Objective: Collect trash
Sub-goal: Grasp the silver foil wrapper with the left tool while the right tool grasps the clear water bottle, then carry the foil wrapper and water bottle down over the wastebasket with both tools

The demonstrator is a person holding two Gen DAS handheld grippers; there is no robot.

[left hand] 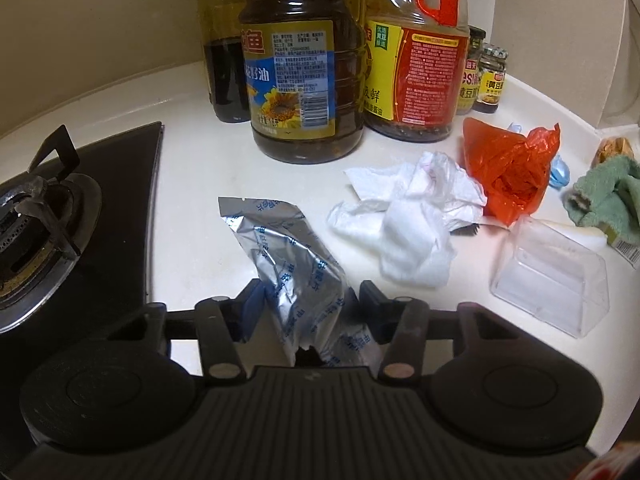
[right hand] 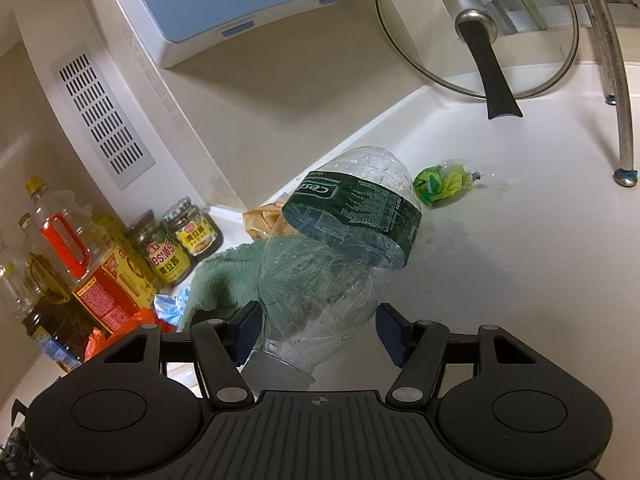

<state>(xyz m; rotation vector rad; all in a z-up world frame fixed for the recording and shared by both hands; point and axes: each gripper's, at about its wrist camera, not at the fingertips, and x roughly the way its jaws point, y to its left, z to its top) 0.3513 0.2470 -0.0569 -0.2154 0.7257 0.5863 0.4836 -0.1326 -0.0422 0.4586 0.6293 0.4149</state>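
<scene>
The left gripper has its jaws around a crumpled silver foil packet with blue print, which lies on the white surface just beside the black gas hob; the near end of the packet sits between the two pads, which look close against its sides, though whether they press on it cannot be told. Beyond the packet lie a wad of white tissue, an orange plastic bag and a clear plastic box, with a green cloth toward the right edge. Large oil bottles and small jars stand along the back edge by the wall. The right gripper is clamped on a clear plastic bottle with a dark green label, held neck toward the camera and tilted, its base up and away above the surface. A crumpled green wrapper lies on the surface beyond it, and a glass pan lid leans at the back.
</scene>
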